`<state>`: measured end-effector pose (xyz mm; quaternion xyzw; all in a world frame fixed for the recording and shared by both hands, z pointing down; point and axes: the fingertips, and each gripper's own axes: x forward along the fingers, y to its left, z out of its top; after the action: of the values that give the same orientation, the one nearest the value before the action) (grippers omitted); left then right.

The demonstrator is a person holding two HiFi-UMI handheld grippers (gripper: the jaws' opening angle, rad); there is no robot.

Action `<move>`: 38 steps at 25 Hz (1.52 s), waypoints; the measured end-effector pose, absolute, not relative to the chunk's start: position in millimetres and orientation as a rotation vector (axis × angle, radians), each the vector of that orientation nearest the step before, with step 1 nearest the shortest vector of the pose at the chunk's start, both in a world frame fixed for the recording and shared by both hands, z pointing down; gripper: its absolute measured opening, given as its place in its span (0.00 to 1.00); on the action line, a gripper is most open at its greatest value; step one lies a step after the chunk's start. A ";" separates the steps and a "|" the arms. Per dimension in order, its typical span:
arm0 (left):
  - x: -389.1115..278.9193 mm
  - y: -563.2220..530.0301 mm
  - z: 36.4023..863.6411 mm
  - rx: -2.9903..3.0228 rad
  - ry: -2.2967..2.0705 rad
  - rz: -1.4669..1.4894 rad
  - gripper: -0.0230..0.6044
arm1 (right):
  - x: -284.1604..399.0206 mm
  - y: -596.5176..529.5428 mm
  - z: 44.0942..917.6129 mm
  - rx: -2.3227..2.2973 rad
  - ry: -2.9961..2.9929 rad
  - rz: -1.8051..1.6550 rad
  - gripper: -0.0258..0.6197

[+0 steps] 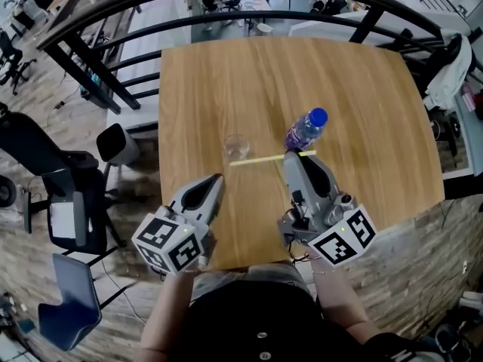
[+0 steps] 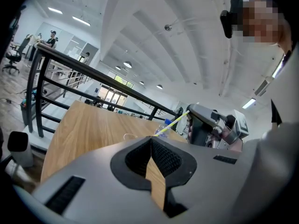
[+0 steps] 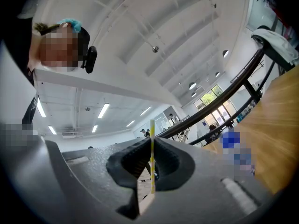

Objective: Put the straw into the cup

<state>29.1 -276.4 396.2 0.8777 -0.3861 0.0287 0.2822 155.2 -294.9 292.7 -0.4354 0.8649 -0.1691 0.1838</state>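
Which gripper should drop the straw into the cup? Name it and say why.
Right. The right gripper is shut on the straw, whose free end shows beside the cup. The left gripper is shut and empty.

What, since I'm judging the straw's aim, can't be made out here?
- cup: head view, too small and clear to show contents; left gripper view, mostly behind the left gripper.
- straw: head view, cannot tell if its end touches the cup.
- bottle: right gripper view, mosaic-covered.
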 end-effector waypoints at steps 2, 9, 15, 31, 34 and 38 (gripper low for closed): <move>31.2 -280.0 394.4 2.364 -0.996 0.060 0.07 | 155.7 -298.9 288.0 -1.227 2.434 -0.462 0.06; 30.6 -295.7 392.1 2.389 -0.947 0.019 0.07 | 158.8 -320.0 289.9 -1.270 2.413 -0.459 0.06; 24.3 -312.3 396.7 2.396 -0.957 -0.022 0.07 | 155.7 -337.7 306.5 -1.317 2.428 -0.481 0.06; 15.3 -327.9 444.2 2.293 -0.948 0.042 0.07 | 125.0 -373.2 360.1 -1.381 2.579 -0.543 0.06; 14.5 -330.1 451.6 2.267 -0.950 0.033 0.07 | 118.0 -377.2 368.2 -1.380 2.630 -0.529 0.07; 16.6 -330.7 461.4 2.251 -0.942 0.044 0.07 | 111.3 -379.7 380.6 -1.423 2.713 -0.498 0.07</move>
<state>16.6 -330.7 461.4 0.8662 -0.3624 0.0169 0.3436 111.3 -379.7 380.6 -0.4585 0.8739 -0.1605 0.0191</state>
